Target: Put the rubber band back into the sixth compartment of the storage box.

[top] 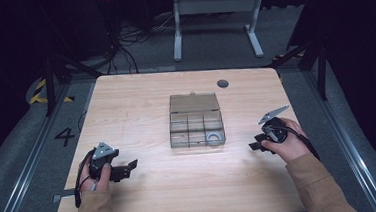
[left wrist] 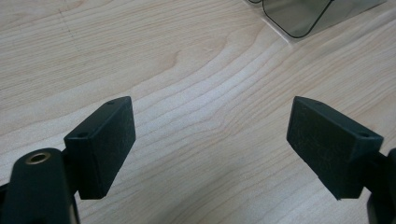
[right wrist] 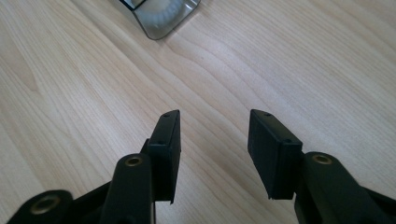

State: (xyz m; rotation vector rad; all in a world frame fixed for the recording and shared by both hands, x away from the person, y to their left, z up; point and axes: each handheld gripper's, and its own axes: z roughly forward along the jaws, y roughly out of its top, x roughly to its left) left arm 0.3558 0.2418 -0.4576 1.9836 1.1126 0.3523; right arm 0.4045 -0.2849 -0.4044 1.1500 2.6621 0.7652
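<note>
So both grippers sit low over the wooden table [top: 140,94], the left gripper [top: 130,166] and the right gripper [top: 254,145] each with jaws spread wide and nothing between them, while the clear compartment box [top: 196,120] lies open mid-table between them, well apart from both.

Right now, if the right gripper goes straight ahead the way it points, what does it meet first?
Probably the clear compartment box. The right gripper, jaws open and empty, points across bare table toward the box's near corner, slightly left of its line, so it might just graze past.
</note>
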